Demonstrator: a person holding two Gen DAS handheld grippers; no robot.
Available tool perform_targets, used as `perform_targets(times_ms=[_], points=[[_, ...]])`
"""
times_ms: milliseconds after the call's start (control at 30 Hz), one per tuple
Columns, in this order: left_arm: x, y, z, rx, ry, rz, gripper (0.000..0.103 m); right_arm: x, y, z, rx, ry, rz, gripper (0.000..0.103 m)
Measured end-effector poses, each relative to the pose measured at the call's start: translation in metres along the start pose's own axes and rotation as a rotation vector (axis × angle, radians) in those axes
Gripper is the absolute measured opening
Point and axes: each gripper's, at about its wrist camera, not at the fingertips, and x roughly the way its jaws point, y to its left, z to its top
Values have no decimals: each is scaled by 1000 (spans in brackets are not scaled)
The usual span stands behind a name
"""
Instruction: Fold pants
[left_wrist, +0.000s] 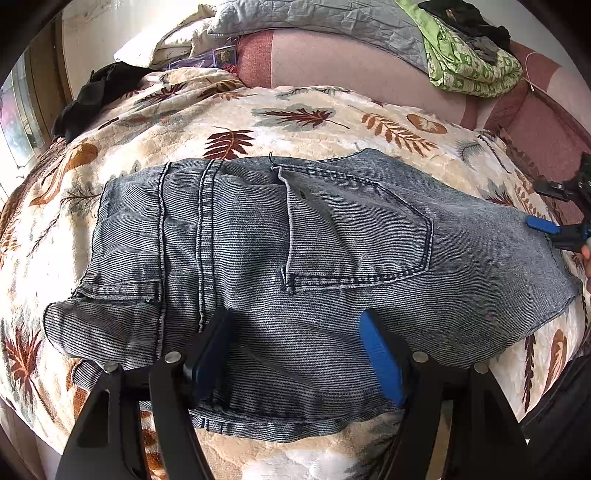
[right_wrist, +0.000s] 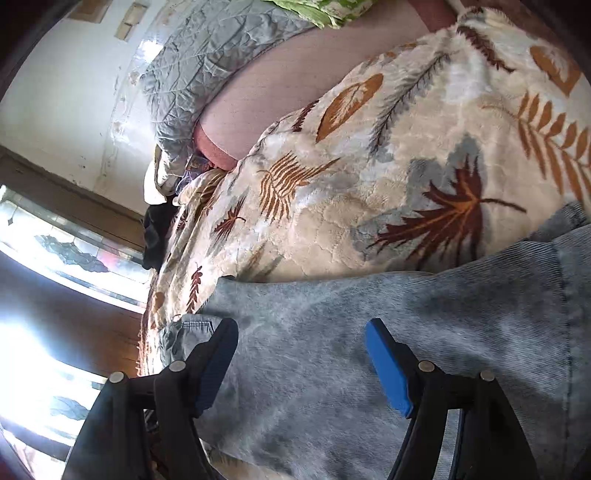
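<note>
Grey-blue denim pants (left_wrist: 295, 258) lie folded in a compact stack on a leaf-patterned blanket (left_wrist: 258, 122), back pocket facing up. My left gripper (left_wrist: 295, 350) is open, its blue-padded fingers spread just above the near edge of the stack. My right gripper (right_wrist: 301, 354) is open over the denim (right_wrist: 369, 350) at the stack's right end. It also shows in the left wrist view (left_wrist: 550, 227) at the far right, at the edge of the pants.
The blanket covers a bed. A grey quilted pillow (left_wrist: 314, 18), a green patterned cloth (left_wrist: 469, 66) and black garments (left_wrist: 96, 96) lie at the far side. A window (right_wrist: 55, 240) and wall are to the left in the right wrist view.
</note>
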Motion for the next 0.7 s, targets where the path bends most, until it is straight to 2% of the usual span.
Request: perform_targets(times_ms=[33, 67, 100, 167, 233, 333, 400, 500, 533, 633, 700], points=[[0, 0, 0, 2, -2, -2, 72, 13, -8, 3, 23, 14, -30, 75], [0, 1, 0, 0, -3, -7, 72, 27, -20, 4, 65, 35, -103, 75], [-1, 1, 0, -2, -4, -10, 73, 34, -30, 4, 107, 39, -100, 74], [-2, 2, 0, -8, -7, -19, 73, 24, -26, 1, 122, 2, -75, 74], [-2, 3, 0, -14, -12, -25, 73, 7, -11, -8, 79, -5, -45, 74], [-5, 2, 0, -21, -27, -20, 73, -29, 2, -37, 14, -49, -71, 75], [-6, 1, 1, -30, -36, -16, 73, -47, -4, -61, 20, -62, -49, 79], [-4, 1, 2, -42, -34, -12, 74, -47, -32, -82, 74, -34, -120, 85], [-4, 0, 3, -41, -35, -7, 74, -41, -44, -83, 97, -12, -105, 85], [-5, -2, 3, -38, -43, 2, 74, -57, -44, -79, 129, -78, -21, 85], [-8, 0, 2, -48, -58, 2, 74, -78, -32, -80, 90, -158, 45, 85]])
